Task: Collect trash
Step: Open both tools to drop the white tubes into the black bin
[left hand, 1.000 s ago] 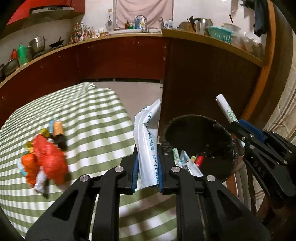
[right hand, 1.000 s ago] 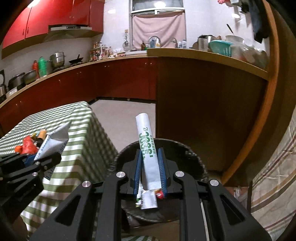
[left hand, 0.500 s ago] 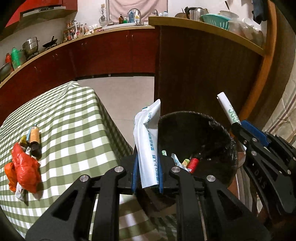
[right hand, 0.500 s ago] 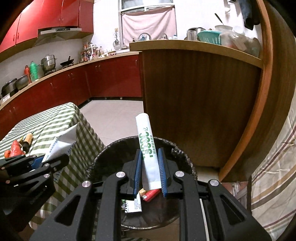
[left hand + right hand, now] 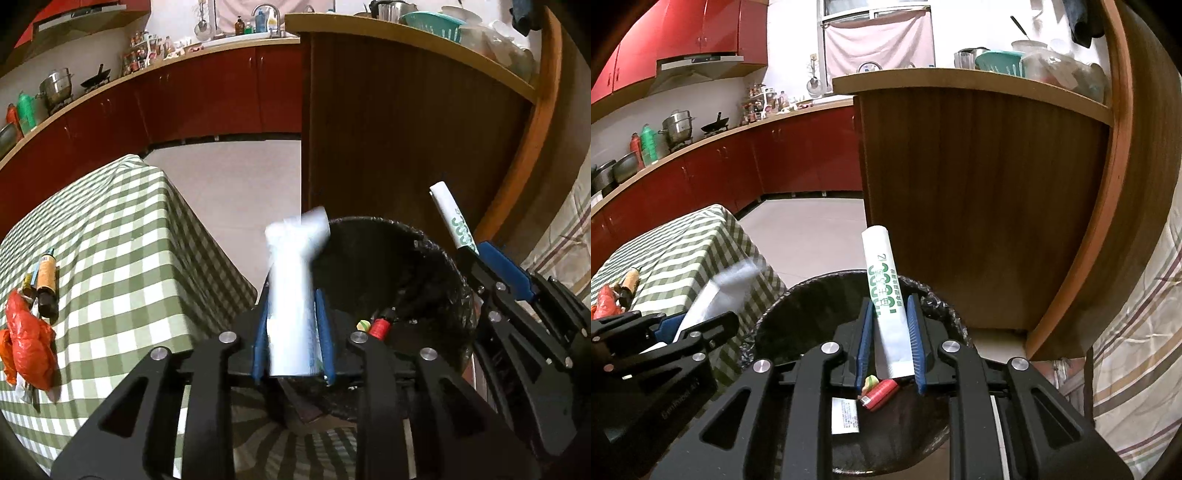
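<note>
The left claw point(image 5: 293, 343) is opening around a blurred white packet point(image 5: 291, 295) over the bin point(image 5: 436, 258). The right claw point(image 5: 890, 347) grips a white tube point(image 5: 886, 295) (green print) above it.

1. This was a home kitchen: red wall cupboards point(image 5: 701, 33) hung above a range hood point(image 5: 698, 64), and dark red base cabinets point(image 5: 798, 158) ran along the walls.
2. A long curved worktop point(image 5: 701, 142) carried a steel steamer pot point(image 5: 679, 125), a wok point(image 5: 714, 126) and small jars point(image 5: 757, 103).
3. A sink tap point(image 5: 263, 9) stood among bottles beneath a curtained window point(image 5: 879, 37).
4. A table in a green checked cloth point(image 5: 122, 240) stood on the pale tiled floor point(image 5: 236, 177), with a black-lined trash bin point(image 5: 798, 295) beside it.
</note>
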### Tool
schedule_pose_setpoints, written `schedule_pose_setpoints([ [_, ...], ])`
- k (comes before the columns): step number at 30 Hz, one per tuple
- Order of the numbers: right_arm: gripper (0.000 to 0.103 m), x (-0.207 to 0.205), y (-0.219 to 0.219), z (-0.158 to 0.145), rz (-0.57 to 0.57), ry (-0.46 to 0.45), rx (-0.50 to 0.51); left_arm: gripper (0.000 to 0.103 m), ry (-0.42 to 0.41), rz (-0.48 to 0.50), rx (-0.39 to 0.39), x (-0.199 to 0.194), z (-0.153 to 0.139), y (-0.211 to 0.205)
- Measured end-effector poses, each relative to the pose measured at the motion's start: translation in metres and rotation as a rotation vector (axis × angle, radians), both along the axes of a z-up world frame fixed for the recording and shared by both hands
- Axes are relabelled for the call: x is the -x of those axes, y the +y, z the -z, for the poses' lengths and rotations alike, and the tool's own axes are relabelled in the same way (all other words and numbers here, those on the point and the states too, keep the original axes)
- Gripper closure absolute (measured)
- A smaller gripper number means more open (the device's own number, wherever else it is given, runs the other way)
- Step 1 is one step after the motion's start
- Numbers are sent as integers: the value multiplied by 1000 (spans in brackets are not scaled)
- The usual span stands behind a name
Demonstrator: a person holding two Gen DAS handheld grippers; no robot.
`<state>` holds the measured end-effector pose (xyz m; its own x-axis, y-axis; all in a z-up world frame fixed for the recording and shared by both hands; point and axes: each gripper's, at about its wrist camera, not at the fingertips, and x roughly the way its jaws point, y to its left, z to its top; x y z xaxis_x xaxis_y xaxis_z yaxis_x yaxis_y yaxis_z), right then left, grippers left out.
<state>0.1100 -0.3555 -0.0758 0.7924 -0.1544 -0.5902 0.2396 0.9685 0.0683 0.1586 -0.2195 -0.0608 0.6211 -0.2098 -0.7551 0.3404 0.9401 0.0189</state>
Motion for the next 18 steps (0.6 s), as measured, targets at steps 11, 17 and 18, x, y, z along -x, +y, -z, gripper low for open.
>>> schedule_pose_setpoints([
  [11, 64, 0, -6, -1, 23, 5, -7, 52, 22, -46, 22, -5, 2, 3],
  [17, 54, 4, 6, -11, 2, -16, -11, 41, -2, -73, 33, 2, -11, 28],
  [18, 52, 5, 11, -13, -8, -20, -11, 39, -7, -80, 34, 5, -13, 33],
])
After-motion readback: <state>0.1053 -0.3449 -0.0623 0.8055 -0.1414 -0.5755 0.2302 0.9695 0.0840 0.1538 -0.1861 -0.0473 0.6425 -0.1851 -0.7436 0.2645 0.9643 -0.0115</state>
